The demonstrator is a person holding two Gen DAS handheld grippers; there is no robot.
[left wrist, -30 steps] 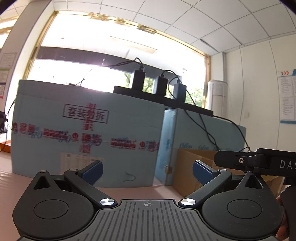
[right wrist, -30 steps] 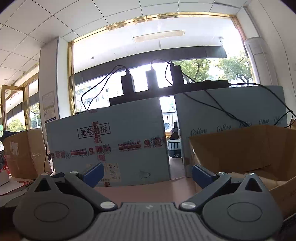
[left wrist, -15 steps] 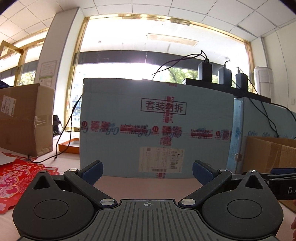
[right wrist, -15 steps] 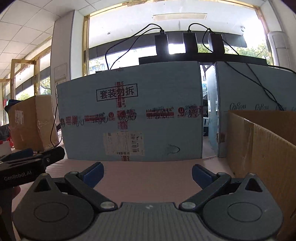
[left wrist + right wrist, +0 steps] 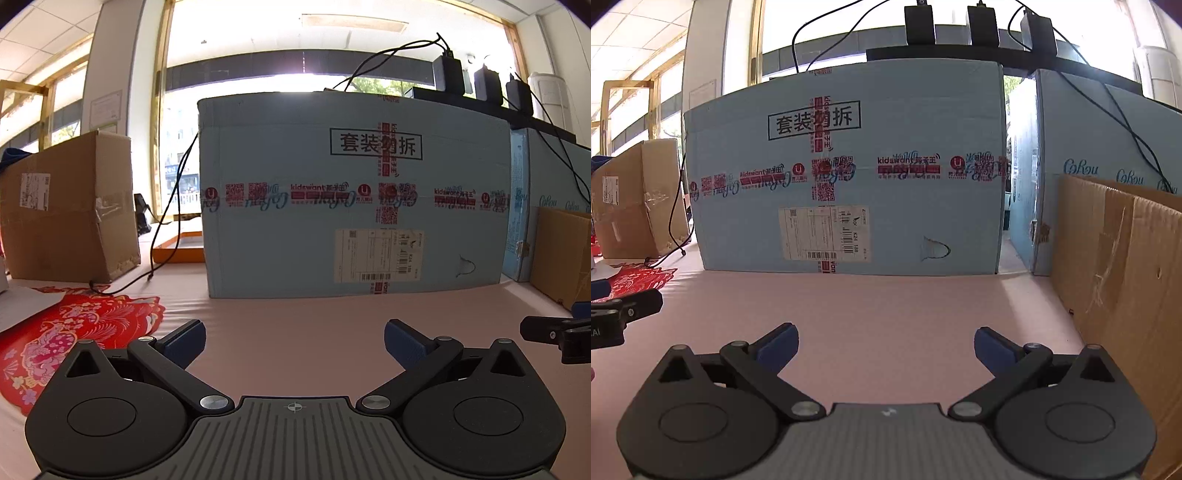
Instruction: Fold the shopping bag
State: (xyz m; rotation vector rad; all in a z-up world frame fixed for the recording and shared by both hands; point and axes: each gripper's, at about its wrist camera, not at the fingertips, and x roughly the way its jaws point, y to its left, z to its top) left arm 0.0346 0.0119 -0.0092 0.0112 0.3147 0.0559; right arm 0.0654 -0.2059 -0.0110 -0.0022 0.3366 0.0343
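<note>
A: What is nearest?

B: The left gripper [image 5: 294, 338] hangs over the pink worktop [image 5: 295, 317] with its blue-padded fingers spread wide and nothing between them. The right gripper [image 5: 885, 341] is the same: wide apart, empty, over bare pink surface.

A: Do they see each other?

B: Yes. The right one's black tip shows at the right edge of the left view, and the left one's tip at the left edge of the right view.

A: And the shopping bag?

B: The red patterned shopping bag [image 5: 70, 336] lies flat on the worktop to the left of the left gripper, apart from its fingers. In the right view only a red strip [image 5: 639, 278] shows, far left.

A: Farther back?

B: A black cable [image 5: 122, 286] runs just past the bag. A brown box [image 5: 70, 210] stands at the back left, a big light-blue box [image 5: 351, 199] in the middle. On the right, an open brown carton [image 5: 1123, 266] stands close beside the right gripper. Behind everything, bright windows [image 5: 295, 44].
</note>
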